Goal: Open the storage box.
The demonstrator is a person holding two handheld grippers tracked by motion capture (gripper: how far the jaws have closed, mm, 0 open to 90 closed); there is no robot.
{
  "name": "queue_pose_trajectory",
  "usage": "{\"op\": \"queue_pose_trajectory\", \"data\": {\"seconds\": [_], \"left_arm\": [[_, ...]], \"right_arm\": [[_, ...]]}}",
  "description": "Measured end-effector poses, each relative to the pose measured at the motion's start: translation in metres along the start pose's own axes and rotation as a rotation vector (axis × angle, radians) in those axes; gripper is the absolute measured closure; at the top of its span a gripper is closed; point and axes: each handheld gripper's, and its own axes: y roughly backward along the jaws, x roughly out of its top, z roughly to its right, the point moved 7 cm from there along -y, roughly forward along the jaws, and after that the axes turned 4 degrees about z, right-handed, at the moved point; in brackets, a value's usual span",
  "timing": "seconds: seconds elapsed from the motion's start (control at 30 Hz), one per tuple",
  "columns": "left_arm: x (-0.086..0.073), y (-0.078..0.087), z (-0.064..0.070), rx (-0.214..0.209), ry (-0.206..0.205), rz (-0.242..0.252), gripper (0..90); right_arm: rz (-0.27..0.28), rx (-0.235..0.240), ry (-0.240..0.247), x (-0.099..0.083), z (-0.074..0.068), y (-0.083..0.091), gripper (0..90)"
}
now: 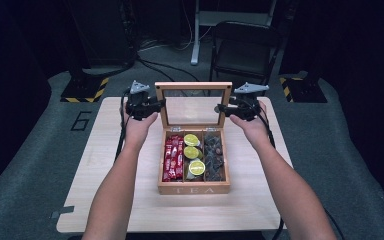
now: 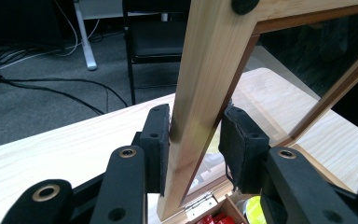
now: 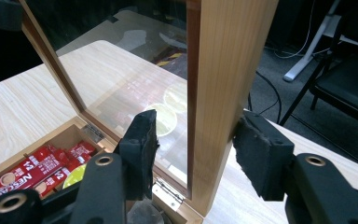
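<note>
A light wooden table (image 1: pixel 105 165) stands on grey carpet (image 1: pixel 35 165); a dark "6" (image 1: pixel 81 120) is marked on the carpet just off the table's far left corner, and a small strip of grey tape (image 1: pixel 61 212) lies at its near left corner. Behind the table, a black folding chair (image 1: pixel 245 47) faces it, with a white stand leg (image 1: pixel 196 35) to its left. Black cables (image 1: pixel 165 65) trail across the floor. Two black bases edged in yellow-and-black hazard tape (image 1: pixel 85 89) (image 1: pixel 302 87) flank the far side.
</note>
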Motion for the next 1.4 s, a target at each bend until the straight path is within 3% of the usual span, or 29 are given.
{"op": "queue_pose_trajectory", "data": {"seconds": [0.1,0.33,0.87,1.13,1.4], "left_arm": [[-0.001,-0.002,-0.001,0.002,0.006,-0.003,62.9],[-0.004,-0.006,-0.002,0.011,-0.007,-0.021,61.1],[-0.010,-0.010,-0.002,0.008,0.013,-0.003,59.6],[-0.015,-0.013,0.000,0.005,-0.004,-0.004,55.4],[-0.016,-0.014,0.002,-0.001,0.003,0.003,52.2]], "right_arm": [[-0.009,0.000,0.011,-0.006,0.002,-0.004,48.6],[-0.019,0.009,-0.023,-0.017,0.006,-0.012,47.3],[-0.051,0.016,-0.048,-0.041,0.004,-0.033,44.9],[-0.061,0.018,-0.060,-0.048,0.008,-0.037,56.4],[-0.048,0.023,-0.081,-0.048,0.008,-0.038,54.7]]}}
